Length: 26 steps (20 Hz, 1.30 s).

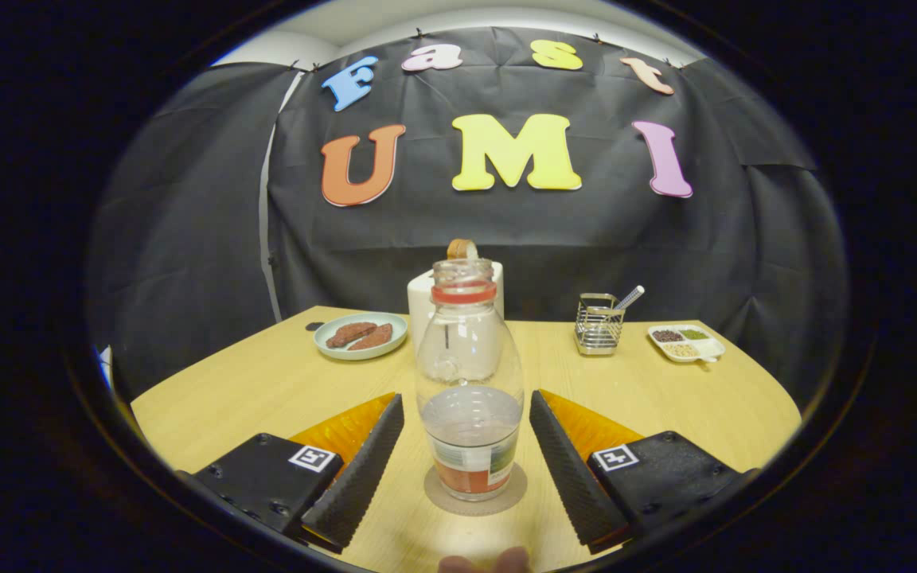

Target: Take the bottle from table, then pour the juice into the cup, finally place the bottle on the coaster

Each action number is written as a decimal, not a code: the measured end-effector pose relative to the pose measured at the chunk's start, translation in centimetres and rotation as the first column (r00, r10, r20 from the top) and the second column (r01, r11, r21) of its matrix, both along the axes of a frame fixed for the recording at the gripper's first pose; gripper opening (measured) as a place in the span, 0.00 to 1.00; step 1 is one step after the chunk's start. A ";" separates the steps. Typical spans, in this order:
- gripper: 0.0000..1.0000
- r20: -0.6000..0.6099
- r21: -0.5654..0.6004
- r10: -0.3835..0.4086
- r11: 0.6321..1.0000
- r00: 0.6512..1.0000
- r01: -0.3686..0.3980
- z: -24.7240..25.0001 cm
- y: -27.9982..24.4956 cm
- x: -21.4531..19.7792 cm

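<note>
Gripper [466,430]: pointing forward and slightly downward — both fingers showing at the bottom of the gripper view.
Jaw state: standing wide apart, neither finger pressing on anything.
Left finger [359,469]: angling inward toward its tip, ribbed pad facing the gap.
Right finger [568,469]: mirroring the left — same inward angle.
Person's fingertips [486,562]: showing below the gap between the two fingers.

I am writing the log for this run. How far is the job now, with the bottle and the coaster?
Looks done: the clear plastic bottle, uncapped and about a third full, stands upright on the round brown coaster. In hand: the gripper is open, its fingers apart on both sides of the bottle and not touching it. The cup is not visible here, so the pour cannot be confirmed. Left: only to back away.
</note>
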<state>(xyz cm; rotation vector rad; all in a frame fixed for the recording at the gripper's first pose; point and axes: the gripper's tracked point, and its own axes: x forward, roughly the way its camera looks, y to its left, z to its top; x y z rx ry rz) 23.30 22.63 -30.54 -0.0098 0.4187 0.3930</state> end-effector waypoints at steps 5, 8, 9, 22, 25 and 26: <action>1.00 0.044 0.025 -0.002 1.000 0.999 0.001 3.4 -0.1 -1.5; 1.00 0.094 0.045 -0.024 0.999 0.995 0.020 6.9 -0.8 -2.7; 1.00 0.109 0.049 -0.032 0.998 0.993 0.027 8.0 -1.0 -3.4; 1.00 0.332 0.064 -0.132 0.991 0.934 0.117 24.7 -9.3 -15.3; 1.00 0.339 0.065 -0.152 0.988 0.928 0.139 25.5 -11.2 -18.3; 1.00 0.338 0.060 -0.157 0.988 0.928 0.146 25.5 -11.7 -19.2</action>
